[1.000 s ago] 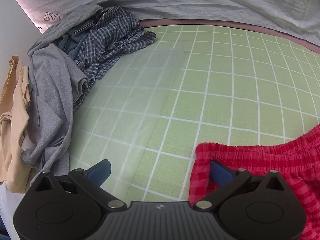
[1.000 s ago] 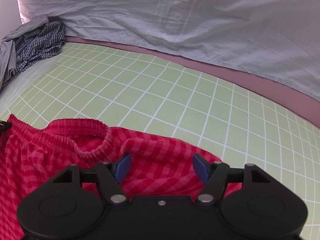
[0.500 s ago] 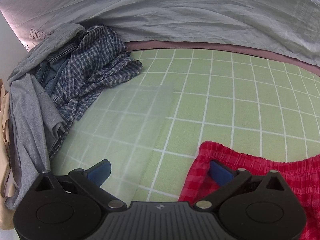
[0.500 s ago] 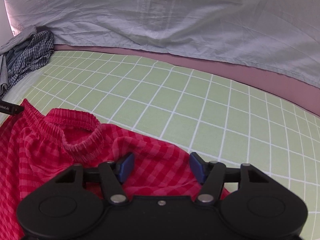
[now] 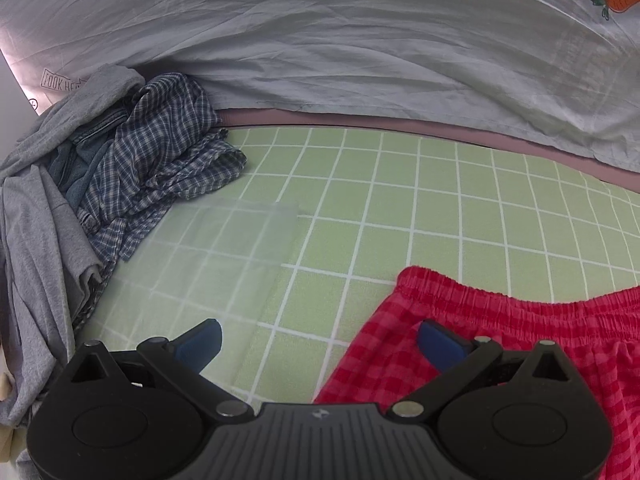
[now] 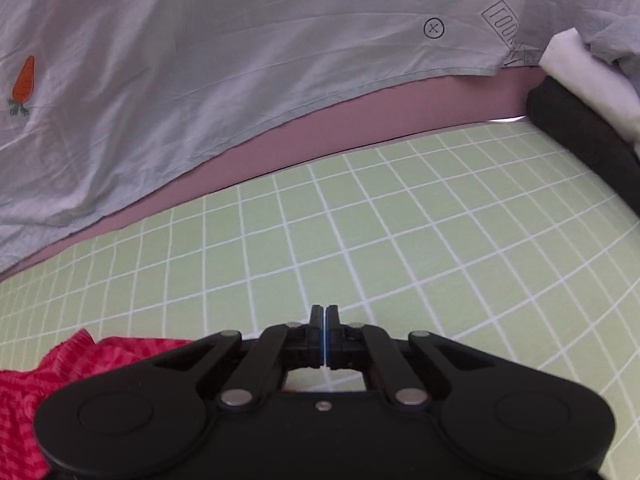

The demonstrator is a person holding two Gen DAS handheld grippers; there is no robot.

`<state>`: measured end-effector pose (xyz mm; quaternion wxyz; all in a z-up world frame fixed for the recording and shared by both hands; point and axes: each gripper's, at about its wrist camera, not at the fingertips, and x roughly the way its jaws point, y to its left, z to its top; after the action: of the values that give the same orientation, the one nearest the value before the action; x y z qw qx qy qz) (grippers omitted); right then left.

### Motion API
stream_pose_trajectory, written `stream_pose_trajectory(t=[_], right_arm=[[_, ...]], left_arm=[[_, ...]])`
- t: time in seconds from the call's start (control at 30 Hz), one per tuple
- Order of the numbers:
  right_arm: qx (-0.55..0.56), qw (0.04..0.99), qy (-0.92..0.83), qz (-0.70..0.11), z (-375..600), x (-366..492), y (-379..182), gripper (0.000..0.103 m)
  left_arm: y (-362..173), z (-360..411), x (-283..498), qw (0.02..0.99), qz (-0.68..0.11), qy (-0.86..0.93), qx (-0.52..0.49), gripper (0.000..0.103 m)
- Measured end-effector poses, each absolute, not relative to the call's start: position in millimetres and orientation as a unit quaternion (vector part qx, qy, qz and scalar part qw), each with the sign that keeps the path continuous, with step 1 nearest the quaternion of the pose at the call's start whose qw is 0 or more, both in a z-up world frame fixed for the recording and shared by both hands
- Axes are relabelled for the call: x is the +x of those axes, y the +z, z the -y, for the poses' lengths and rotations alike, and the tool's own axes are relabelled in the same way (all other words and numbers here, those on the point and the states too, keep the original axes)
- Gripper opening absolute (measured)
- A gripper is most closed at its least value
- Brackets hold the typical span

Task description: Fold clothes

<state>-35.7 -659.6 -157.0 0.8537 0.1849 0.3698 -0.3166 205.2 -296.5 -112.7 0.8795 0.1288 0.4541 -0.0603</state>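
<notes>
Red checked shorts lie on the green grid mat, elastic waistband toward the back. My left gripper is open. Its right finger hangs over the shorts' left edge and its left finger over bare mat. In the right wrist view only a corner of the shorts shows at lower left. My right gripper is over bare mat to the right of them. Its jaws are closing, the blue pads meet, and nothing is between them.
A heap of clothes sits at the mat's left end: a blue plaid shirt and a grey garment. A pale grey sheet with carrot prints drapes along the back. Black cloth and white cloth lie at the far right.
My right gripper swung right, off the shorts, rolled, and its jaws came together empty. The left gripper shifted a little and stays open over the shorts' edge.
</notes>
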Motion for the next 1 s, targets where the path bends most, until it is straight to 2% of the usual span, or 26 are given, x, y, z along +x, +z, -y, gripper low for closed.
stream_pose_trajectory(t=[0.03, 0.1, 0.23, 0.47, 0.53, 0.57, 0.6, 0.63, 0.73, 0.77, 0.87, 0.93, 1.0], right_arm=[[0.17, 0.862, -0.298, -0.372, 655.2, -35.9, -155.9, 0.014], [0.13, 0.883, -0.251, -0.374, 637.3, -30.5, -153.6, 0.032], [0.054, 0.907, -0.168, -0.381, 591.3, -7.9, -157.3, 0.034], [0.018, 0.911, -0.087, -0.403, 539.8, 25.0, -172.3, 0.059], [-0.013, 0.908, -0.078, -0.412, 529.7, 32.9, -176.2, 0.059], [-0.025, 0.906, -0.074, -0.417, 528.2, 36.8, -177.9, 0.051], [-0.026, 0.905, -0.069, -0.419, 531.4, 40.7, -177.4, 0.014], [-0.023, 0.905, -0.062, -0.42, 535.9, 44.7, -176.2, 0.003], [0.016, 0.911, -0.089, -0.402, 560.8, 57.4, -166.4, 0.002], [0.038, 0.912, -0.12, -0.39, 573.0, 61.7, -162.1, 0.005], [0.037, 0.897, -0.229, -0.377, 596.5, 70.3, -154.5, 0.046], [-0.004, 0.891, -0.251, -0.378, 598.5, 64.4, -151.5, 0.043], [0.011, 0.893, -0.239, -0.381, 604.7, 46.9, -148.6, 0.044]], left_arm=[[-113.4, 294.2, 201.3, 0.879, -0.455, -0.057, 0.132, 0.103], [-116.4, 289.6, 193.8, 0.875, -0.463, -0.045, 0.137, 0.103], [-122.0, 278.6, 182.8, 0.865, -0.483, -0.03, 0.131, 0.103], [-125.3, 270.5, 169.3, 0.86, -0.491, -0.027, 0.135, 0.103], [-127.7, 270.7, 167.7, 0.859, -0.491, -0.03, 0.138, 0.103], [-128.4, 270.8, 167.0, 0.86, -0.49, -0.031, 0.139, 0.103], [-128.5, 270.6, 166.6, 0.861, -0.489, -0.031, 0.139, 0.103], [-128.7, 270.3, 166.6, 0.861, -0.489, -0.032, 0.138, 0.103], [-129.0, 268.3, 167.3, 0.861, -0.49, -0.035, 0.133, 0.103], [-128.8, 267.8, 167.1, 0.861, -0.49, -0.035, 0.133, 0.103], [-126.3, 264.7, 164.0, 0.86, -0.491, -0.032, 0.134, 0.103], [-122.6, 258.4, 158.6, 0.86, -0.493, -0.032, 0.128, 0.103], [-119.6, 249.1, 152.0, 0.858, -0.499, -0.033, 0.116, 0.103]])
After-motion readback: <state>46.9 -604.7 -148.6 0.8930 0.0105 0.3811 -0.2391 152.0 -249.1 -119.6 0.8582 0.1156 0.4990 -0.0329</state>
